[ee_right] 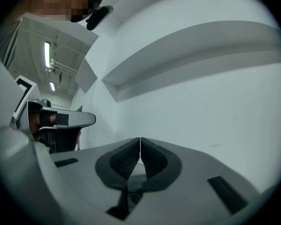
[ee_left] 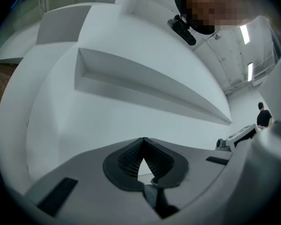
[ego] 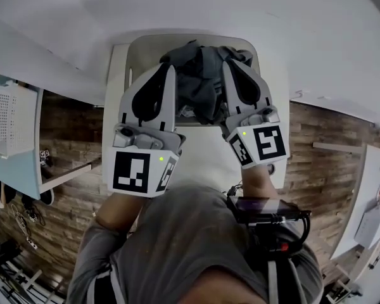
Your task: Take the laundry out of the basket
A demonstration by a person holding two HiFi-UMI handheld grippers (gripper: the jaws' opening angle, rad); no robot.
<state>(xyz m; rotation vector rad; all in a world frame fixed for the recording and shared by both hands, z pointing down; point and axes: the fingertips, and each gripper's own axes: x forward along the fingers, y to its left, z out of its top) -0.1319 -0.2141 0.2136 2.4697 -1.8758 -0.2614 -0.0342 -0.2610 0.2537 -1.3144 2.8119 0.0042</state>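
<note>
Head view: the dark grey laundry (ego: 199, 84) is heaped in the white basket (ego: 139, 49), just inside the left gripper (ego: 171, 69) and the right gripper (ego: 231, 63), the basket below both. By my judgement nearly everything is left to lift out. The marker cubes carry square patterns, no words.

Left gripper view: the left gripper (ee_left: 143, 142) is closed tip to tip, facing bare white wall. No writing.

Right gripper view: the right gripper (ee_right: 140, 142) is likewise closed, no cloth at its tips. No writing.
</note>
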